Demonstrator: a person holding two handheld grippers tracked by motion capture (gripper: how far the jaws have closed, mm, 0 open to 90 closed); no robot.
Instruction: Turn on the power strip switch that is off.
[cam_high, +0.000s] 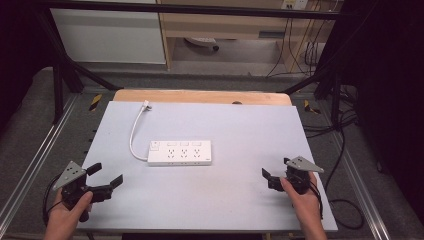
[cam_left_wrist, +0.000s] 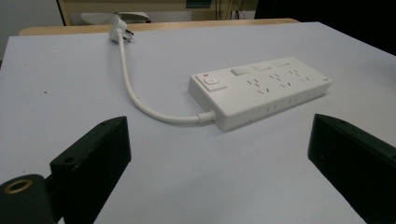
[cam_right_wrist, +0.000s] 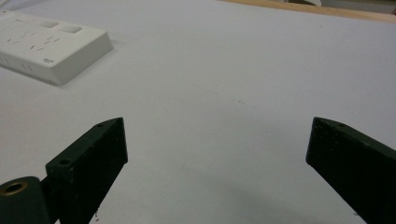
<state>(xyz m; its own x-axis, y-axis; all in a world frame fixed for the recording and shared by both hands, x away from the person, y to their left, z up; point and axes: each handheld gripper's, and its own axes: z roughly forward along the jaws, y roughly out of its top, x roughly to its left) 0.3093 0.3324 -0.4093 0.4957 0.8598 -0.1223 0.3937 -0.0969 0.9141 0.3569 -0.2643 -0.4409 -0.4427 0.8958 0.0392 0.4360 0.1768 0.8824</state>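
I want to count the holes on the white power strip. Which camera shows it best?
The left gripper view: the power strip is close, with its sockets, button and cable clear. The high view shows it whole but small. The right gripper view catches one end.

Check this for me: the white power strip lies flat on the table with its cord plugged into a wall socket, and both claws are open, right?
Not quite. The power strip lies flat and both claws are open, but the high view shows its plug lying loose on the table, unplugged.
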